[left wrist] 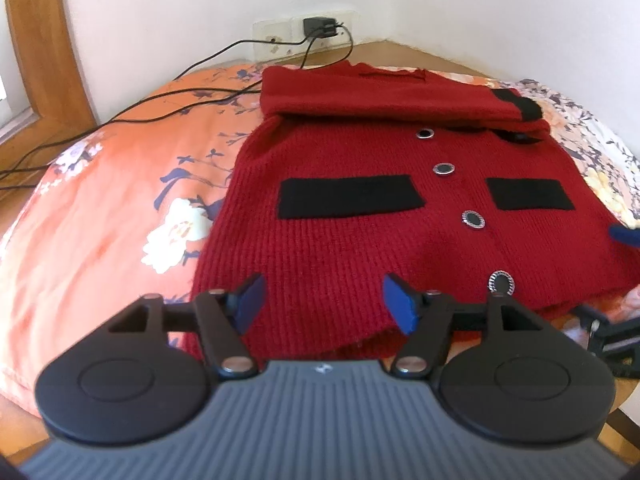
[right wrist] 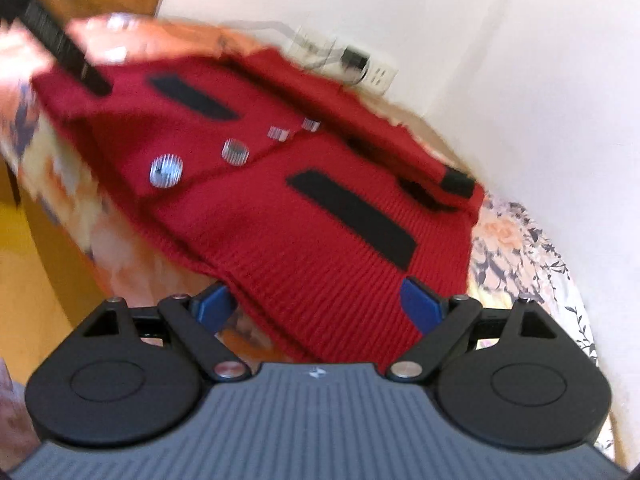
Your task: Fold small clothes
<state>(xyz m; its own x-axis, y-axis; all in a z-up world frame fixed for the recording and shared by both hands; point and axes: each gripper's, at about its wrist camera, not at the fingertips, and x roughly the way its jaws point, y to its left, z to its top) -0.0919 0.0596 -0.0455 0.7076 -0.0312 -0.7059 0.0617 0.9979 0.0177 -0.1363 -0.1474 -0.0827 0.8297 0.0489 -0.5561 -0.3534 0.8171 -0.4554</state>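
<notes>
Left wrist: 1 cardigan (left wrist: pixel 360 240), 4 buttons (left wrist: pixel 473 219).

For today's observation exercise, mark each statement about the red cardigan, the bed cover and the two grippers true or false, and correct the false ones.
1. The cardigan is red with black patches. True.
2. The left gripper is clamped on the hem. False: it is open and holds nothing.
3. A sleeve lies folded across the top. True.
4. The cover is plain blue. False: it is floral orange.
5. The right gripper is open. True.
</notes>
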